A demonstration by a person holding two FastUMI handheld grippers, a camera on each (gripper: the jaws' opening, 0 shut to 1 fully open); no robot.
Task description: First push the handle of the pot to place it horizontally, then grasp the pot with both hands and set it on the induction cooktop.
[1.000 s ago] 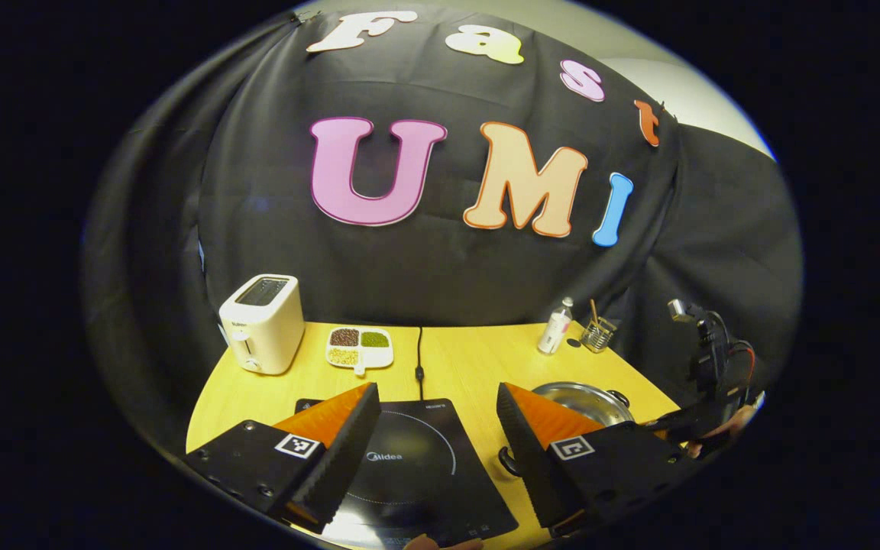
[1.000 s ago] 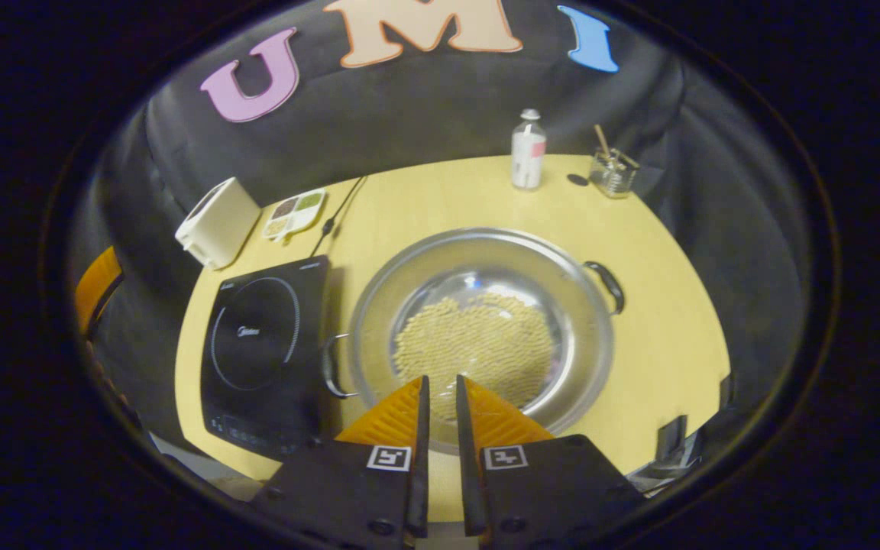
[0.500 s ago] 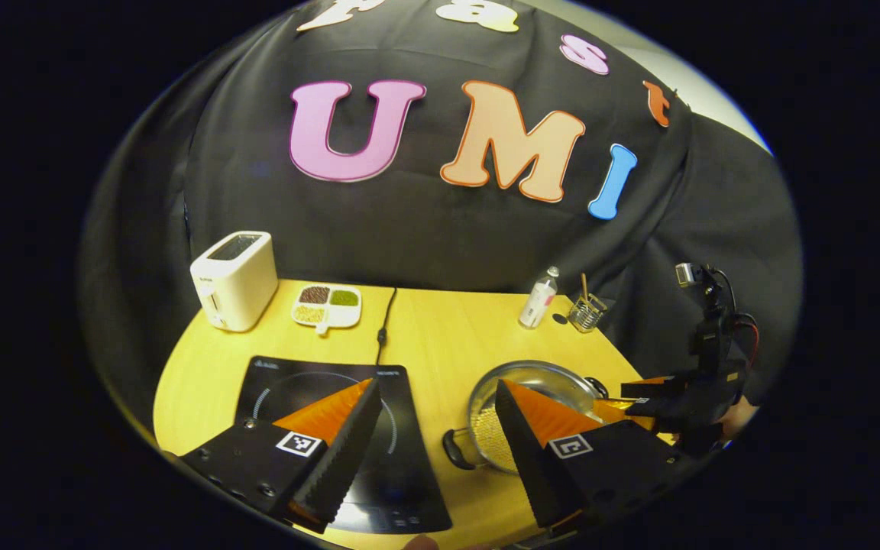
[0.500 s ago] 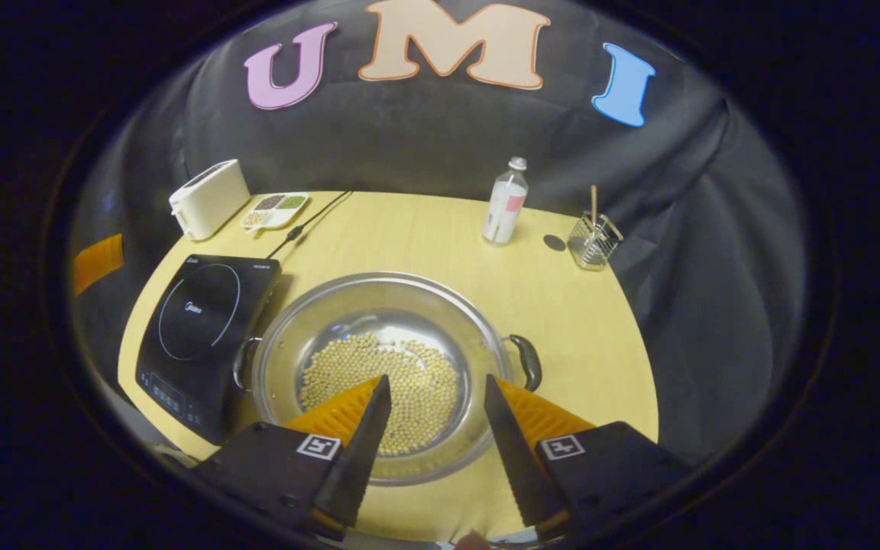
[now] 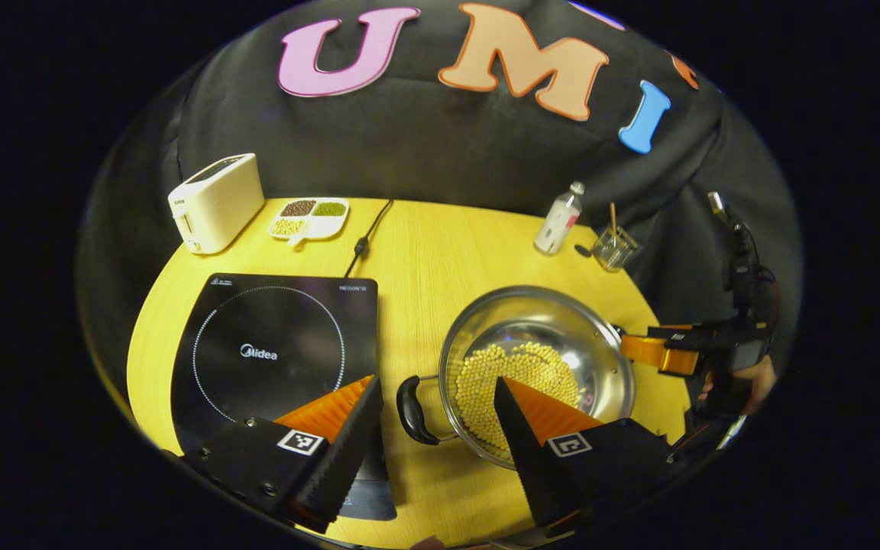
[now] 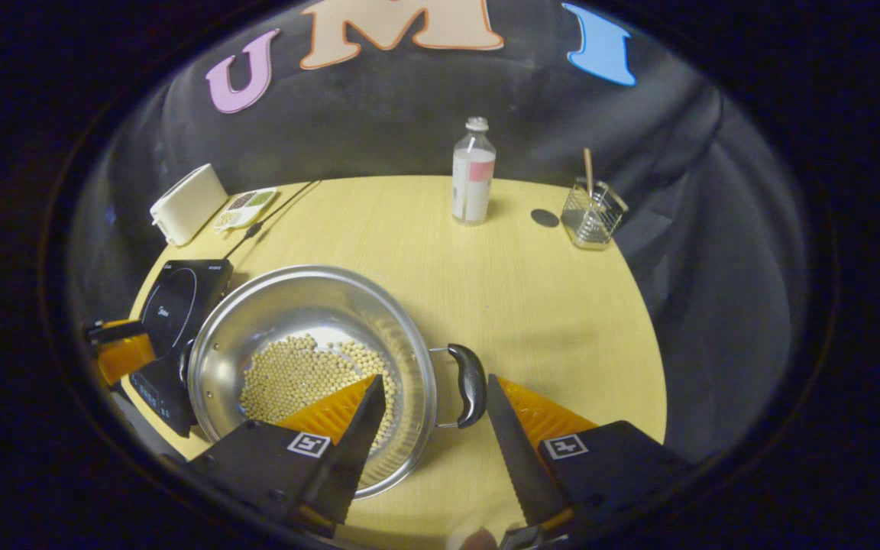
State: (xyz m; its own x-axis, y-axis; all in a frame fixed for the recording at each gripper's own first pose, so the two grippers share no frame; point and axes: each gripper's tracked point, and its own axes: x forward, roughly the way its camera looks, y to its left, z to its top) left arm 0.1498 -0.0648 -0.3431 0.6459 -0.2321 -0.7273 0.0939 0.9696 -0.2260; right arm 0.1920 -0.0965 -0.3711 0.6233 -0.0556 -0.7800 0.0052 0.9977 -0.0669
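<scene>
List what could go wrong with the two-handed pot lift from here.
1. Both grippers are open and off the handles; the left gripper or right gripper closing off-centre on a handle may let it slip.
2. An uneven lift could tilt the pot and spill the beans.
3. A low carry could clip the induction cooktop edge.

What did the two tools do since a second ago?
The right tool opened from nearly shut and lined up over the round steel pot's right handle. The left tool, open throughout, came over its left handle. Neither grips. The black induction cooktop stayed put.
</scene>
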